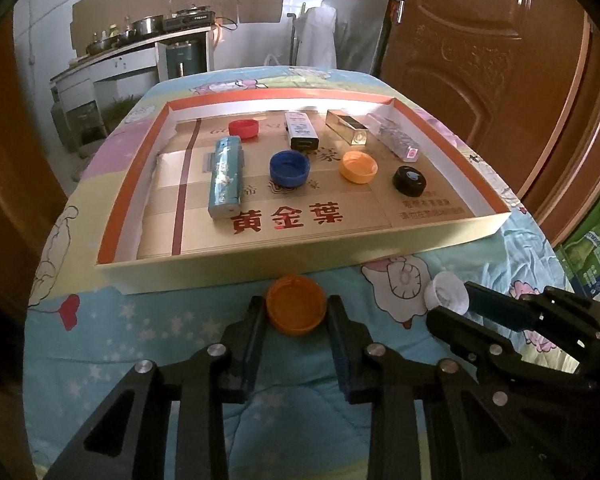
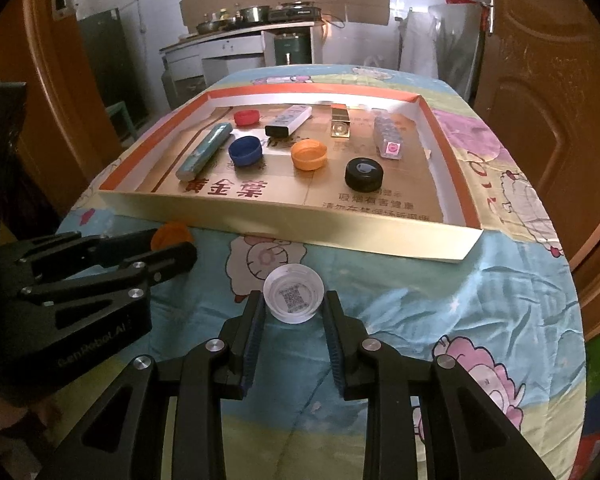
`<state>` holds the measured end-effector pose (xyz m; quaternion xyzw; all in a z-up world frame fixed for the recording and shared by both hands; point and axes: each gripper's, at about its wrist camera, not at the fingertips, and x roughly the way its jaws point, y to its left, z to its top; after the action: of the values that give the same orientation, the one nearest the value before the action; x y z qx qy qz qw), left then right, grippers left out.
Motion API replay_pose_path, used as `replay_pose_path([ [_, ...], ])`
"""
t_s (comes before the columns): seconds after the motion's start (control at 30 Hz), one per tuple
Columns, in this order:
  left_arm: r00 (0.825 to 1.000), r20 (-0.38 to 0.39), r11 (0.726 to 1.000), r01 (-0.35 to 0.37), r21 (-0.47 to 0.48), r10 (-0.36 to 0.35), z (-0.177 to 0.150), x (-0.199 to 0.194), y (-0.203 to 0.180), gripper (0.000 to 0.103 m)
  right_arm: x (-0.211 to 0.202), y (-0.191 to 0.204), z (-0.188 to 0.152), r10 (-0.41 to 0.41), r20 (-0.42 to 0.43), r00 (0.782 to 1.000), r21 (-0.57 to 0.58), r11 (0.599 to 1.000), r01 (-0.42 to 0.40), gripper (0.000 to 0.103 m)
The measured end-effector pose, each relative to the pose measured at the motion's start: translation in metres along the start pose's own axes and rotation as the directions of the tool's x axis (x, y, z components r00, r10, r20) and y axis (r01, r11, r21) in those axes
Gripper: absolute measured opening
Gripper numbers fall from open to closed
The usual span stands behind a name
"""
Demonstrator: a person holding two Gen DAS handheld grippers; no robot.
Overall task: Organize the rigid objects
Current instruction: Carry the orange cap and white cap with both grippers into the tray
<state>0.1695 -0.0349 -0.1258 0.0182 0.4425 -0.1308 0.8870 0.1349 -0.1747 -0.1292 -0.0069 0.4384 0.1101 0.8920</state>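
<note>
A: Left gripper [image 1: 296,311] state?

B: Jaws spread, one each side of the orange cap [image 1: 296,310], lower centre of the left wrist view. Cap sits open side up on the bench cloth [image 1: 100,344], just in front of the tray's near wall. Fingertips right at the cap's sides; can't tell if they actually touch.

A: Right gripper [image 2: 293,306]?

B: Same pose. Jaws spread around the clear cap [image 2: 293,298], centre of the right wrist view, QR code visible inside it. Contact unclear there too. In the left wrist view the clear cap [image 1: 446,294] shows at lower right, at the tips of the right gripper [image 1: 456,302].

A: Tray contents?

B: Shallow tray [image 1: 300,258], orange rim, gold printed floor with red characters. Back row, left to right in the left wrist view: red cap [image 1: 243,128], white-and-black box [image 1: 301,130], gold box [image 1: 347,127], silver patterned box [image 1: 396,138]. Front row: blue patterned box [image 1: 226,178] lying lengthwise, blue cap [image 1: 289,169], light orange cap [image 1: 359,166], black cap [image 1: 410,180]. All apart from one another.

A: Left gripper visible from the right side?

B: Yes, left edge of the right wrist view [image 2: 176,246], orange cap [image 2: 171,235] partly hidden behind its fingers.

A: Background?

B: Kitchen counter [image 2: 236,36] with pots at top, brown door [image 1: 500,60] at right.
</note>
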Motion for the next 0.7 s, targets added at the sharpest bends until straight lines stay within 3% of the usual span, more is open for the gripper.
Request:
replay_pose_path([
  [0.7, 0.996, 0.088, 0.999, 0.011, -0.037, -0.008, 0.011, -0.043, 0.008, 0.031, -0.021, 0.020, 0.018, 0.012, 0.053, 0.999, -0.048, 0.999, -0.009, 0.030],
])
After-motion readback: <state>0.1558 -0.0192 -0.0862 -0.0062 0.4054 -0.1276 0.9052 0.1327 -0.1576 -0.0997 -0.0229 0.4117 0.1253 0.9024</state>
